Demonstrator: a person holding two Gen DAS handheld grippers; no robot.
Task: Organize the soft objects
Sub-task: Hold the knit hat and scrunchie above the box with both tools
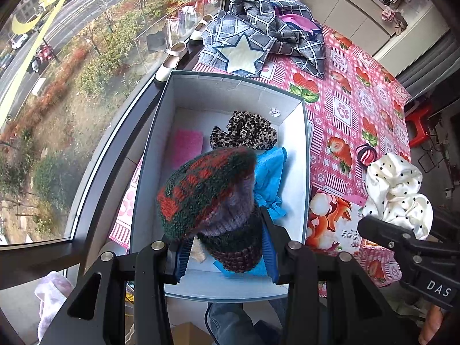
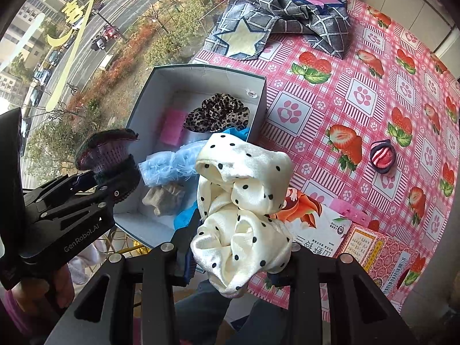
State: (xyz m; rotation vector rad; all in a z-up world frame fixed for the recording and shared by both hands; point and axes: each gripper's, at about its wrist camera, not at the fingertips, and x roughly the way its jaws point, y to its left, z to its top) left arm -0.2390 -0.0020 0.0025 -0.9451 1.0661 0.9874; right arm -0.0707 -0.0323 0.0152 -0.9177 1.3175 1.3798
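Knitted and floppy, the beret [image 1: 207, 189] hangs pinched by its ribbed band in the left hand-held gripper [image 1: 227, 247] over the box [image 1: 304, 172], while the right hand-held gripper [image 2: 238, 247] clamps a slippery satin scrunchie [image 2: 244, 207] beside it.

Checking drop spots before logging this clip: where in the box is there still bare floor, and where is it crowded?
Bare floor of the box shows in the near corner, beside the beige item. Crowded toward the back: leopard scrunchie, pink sponge and blue cloth.
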